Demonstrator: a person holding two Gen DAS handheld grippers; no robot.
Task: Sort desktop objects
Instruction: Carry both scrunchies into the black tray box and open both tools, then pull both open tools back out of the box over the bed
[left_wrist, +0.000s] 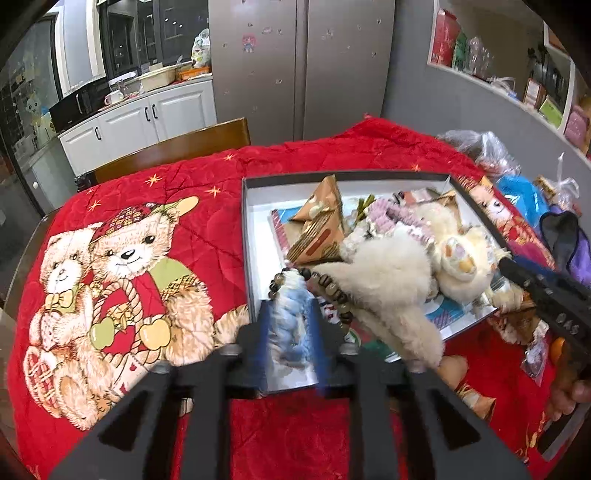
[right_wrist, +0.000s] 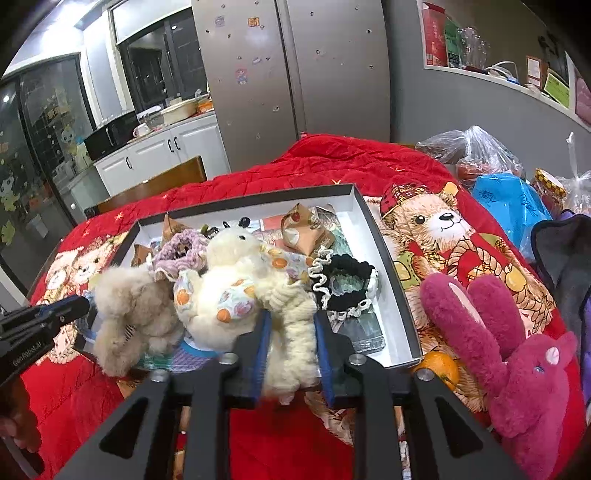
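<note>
Shallow dark-rimmed white cardboard box (right_wrist: 391, 258) on red bear-print quilt (left_wrist: 177, 206) over the bench, crammed with plush toys. Left gripper (left_wrist: 290, 306) at box's near edge, fingers partly apart around a blurred bluish-white fluffy item (left_wrist: 290, 325). Right gripper (right_wrist: 291, 325), fingers partly apart, flanking a cream woolly plush piece (right_wrist: 291, 332). Magenta plush rabbit (right_wrist: 517, 354) outside the box, near the quilt's right edge.

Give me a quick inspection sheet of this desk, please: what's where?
Surface: red bear quilt covers the table.
Job's things: open box holds cream plush toy, black scrunchie, purple scrunchie.
Clutter: magenta plush rabbit, orange, plastic bags outside the box.
Claws: left claw and right claw each have a fluffy piece between the pads; grip unclear.
Cables: nothing seen.
Surroundings: fridge, wooden chair.
</note>
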